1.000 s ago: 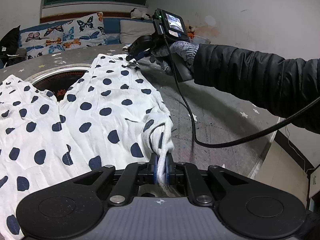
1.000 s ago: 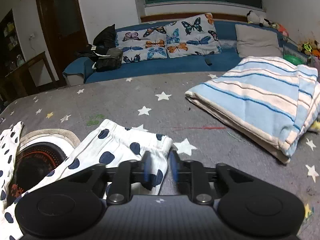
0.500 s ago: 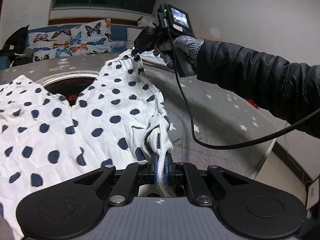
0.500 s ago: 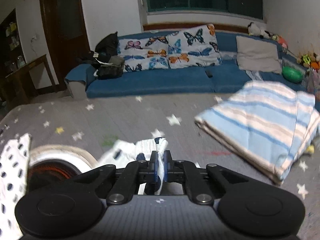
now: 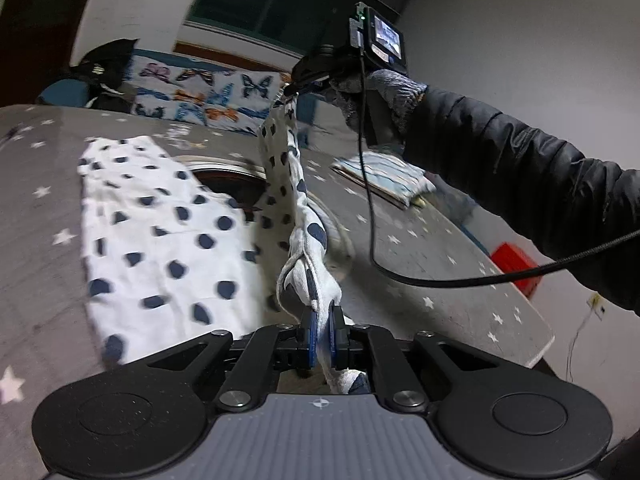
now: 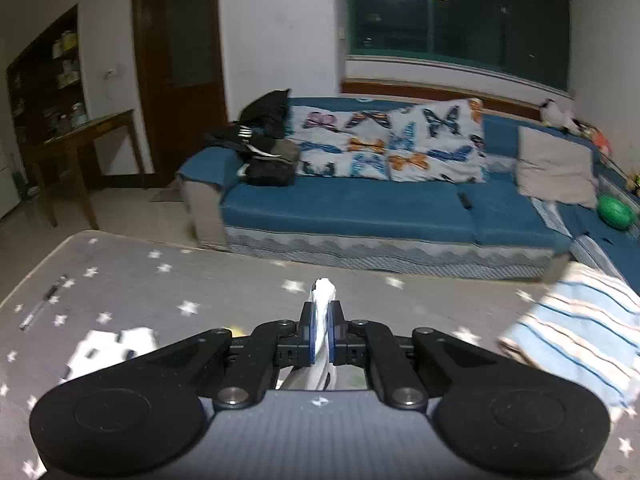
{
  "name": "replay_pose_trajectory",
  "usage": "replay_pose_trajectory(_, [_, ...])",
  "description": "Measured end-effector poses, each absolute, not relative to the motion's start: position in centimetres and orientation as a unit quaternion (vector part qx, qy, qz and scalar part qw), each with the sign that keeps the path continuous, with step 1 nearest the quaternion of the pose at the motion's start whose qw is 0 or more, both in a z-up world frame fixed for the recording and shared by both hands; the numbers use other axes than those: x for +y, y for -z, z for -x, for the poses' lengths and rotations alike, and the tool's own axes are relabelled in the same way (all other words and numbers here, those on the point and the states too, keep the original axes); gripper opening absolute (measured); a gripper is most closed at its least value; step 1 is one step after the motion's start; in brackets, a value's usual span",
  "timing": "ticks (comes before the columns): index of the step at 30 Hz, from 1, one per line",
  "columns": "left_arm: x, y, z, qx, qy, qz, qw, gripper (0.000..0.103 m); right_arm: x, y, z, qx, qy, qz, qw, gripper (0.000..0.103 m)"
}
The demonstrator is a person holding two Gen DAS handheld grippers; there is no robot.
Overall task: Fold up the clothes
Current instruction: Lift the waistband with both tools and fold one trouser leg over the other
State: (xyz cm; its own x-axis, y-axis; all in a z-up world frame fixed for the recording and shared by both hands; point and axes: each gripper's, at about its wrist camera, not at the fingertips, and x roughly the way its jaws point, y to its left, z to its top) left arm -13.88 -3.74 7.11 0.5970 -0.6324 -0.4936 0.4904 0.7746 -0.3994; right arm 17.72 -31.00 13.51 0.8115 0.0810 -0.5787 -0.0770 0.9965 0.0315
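Both grippers are clamped on the polka-dot garment (image 5: 152, 232). The left gripper (image 5: 320, 334) has its blue pads pinched tight on a bunched fold of fabric close to the camera. The right gripper (image 5: 298, 82), in a gloved hand (image 5: 372, 96), grips another corner up high, so one edge stretches taut between the two, off the table (image 5: 440, 280). The rest of the garment lies spread on the grey starred cloth, left of that raised edge. From the right wrist, its pads (image 6: 306, 330) squeeze a white tip of fabric. A folded striped towel (image 6: 580, 340) sits to the right, and the blue sofa (image 6: 360, 208) lies beyond.
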Motion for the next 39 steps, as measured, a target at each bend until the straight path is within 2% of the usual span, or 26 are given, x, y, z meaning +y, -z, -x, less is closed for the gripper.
replay_pose_trajectory(18, [3.7, -5.2, 15.6, 0.326, 0.246, 0.204, 0.890, 0.007, -10.8, -10.3, -21.8, 0.329, -0.135, 0.051, 0.933, 0.005])
replay_pose_trajectory(25, [4.5, -4.6, 16.5, 0.336, 0.227, 0.214, 0.889, 0.007, -7.1, -8.1, -21.7, 0.347, -0.169, 0.046, 0.921, 0.007])
replay_pose_trajectory(31, [4.2, -4.5, 16.9, 0.342, 0.226, 0.212, 0.887, 0.007, -6.1, -7.5, -21.3, 0.353, -0.205, 0.029, 0.912, 0.014])
replay_pose_trajectory(39, [4.2, -4.1, 16.0, 0.342, 0.228, 0.207, 0.888, 0.007, -6.2, -7.6, -19.8, 0.390, -0.226, 0.089, 0.888, 0.014])
